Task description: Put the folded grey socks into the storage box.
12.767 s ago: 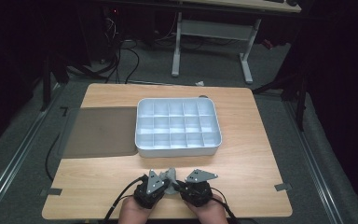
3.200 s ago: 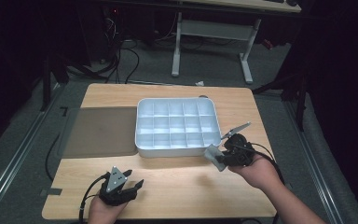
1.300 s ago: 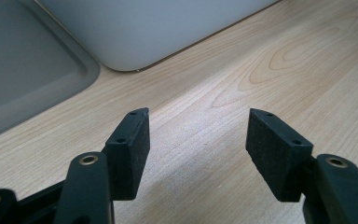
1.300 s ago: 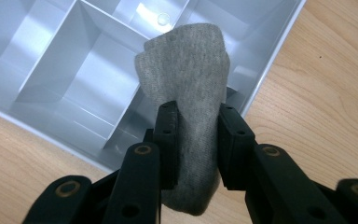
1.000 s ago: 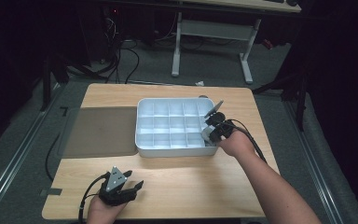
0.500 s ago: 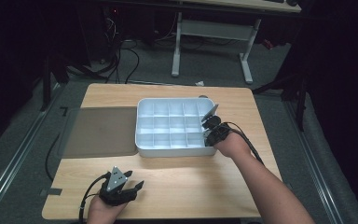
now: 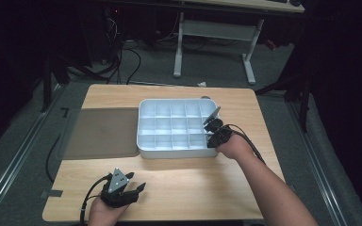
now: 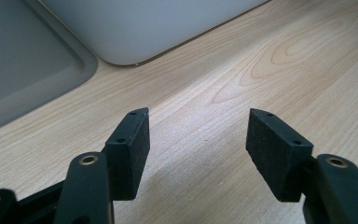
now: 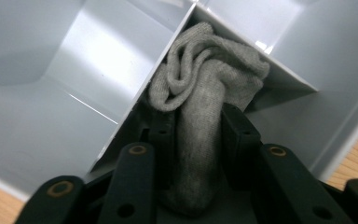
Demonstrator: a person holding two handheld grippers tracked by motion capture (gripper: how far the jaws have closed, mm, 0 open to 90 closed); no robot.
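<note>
1. Left gripper (image 7: 139, 187) rests low on the wooden table (image 7: 193, 183), jaws spread wide with nothing between them.
2. Grey lid (image 7: 101, 133) lies beside the white divided tray (image 7: 146, 123).
3. Right gripper (image 9: 198, 130) dips into the tray's near-right corner compartment; its jaws, just now opening, flank a grey sock (image 9: 205, 93).

A grey mat (image 7: 101, 133) is lying on the bench (image 7: 193, 183), left of centre. A white desk frame (image 7: 214, 35) is standing on the far floor (image 7: 151, 70).
</note>
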